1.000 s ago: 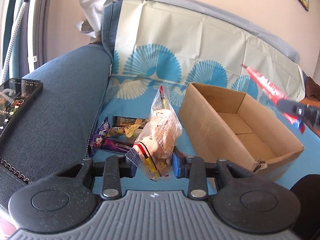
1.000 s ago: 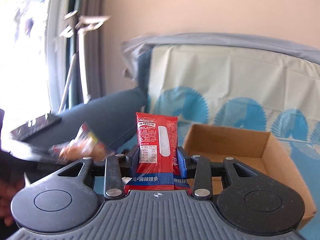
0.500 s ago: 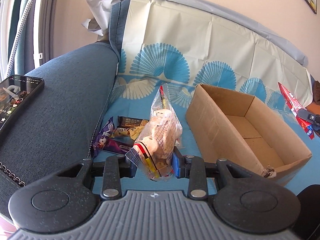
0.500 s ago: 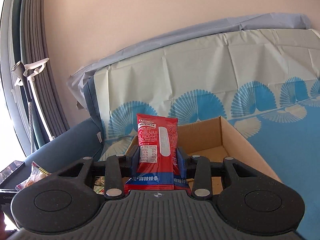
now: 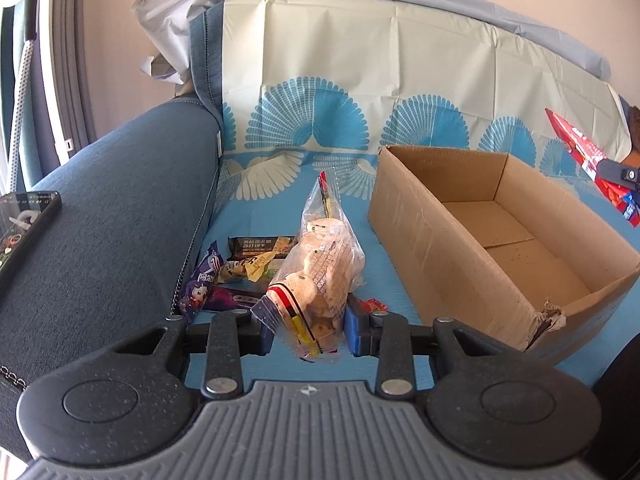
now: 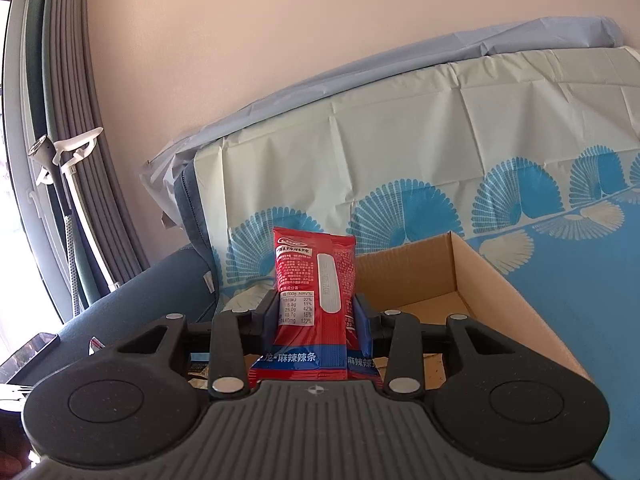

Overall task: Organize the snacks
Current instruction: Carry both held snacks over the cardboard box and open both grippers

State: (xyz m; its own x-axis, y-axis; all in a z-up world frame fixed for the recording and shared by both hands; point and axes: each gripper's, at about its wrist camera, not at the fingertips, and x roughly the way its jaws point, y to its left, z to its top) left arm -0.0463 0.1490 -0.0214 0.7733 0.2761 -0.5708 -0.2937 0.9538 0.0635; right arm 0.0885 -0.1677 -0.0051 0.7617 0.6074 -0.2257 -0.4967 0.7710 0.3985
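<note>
Box (image 5: 416,208) lies right and slightly far from our left gripper (image 5: 307,330), long axis running near-to-far, inside bare. Left gripper clenched on clear snack bag (image 5: 320,272), upright, above sofa seat. Right gripper (image 6: 316,316) grasping red packet (image 6: 314,276), upright, at box right side, nearer to opening. We judge right drops first. Loose snacks (image 5: 240,268) remain left of bag.

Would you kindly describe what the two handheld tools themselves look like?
Both look identical: the left tool and right tool have speckled matte-black linkage arms with silver rivets, round black discs either side, blue finger pads, and a ribbed grey body with a small round emblem. No cables or sleeves show.
</note>
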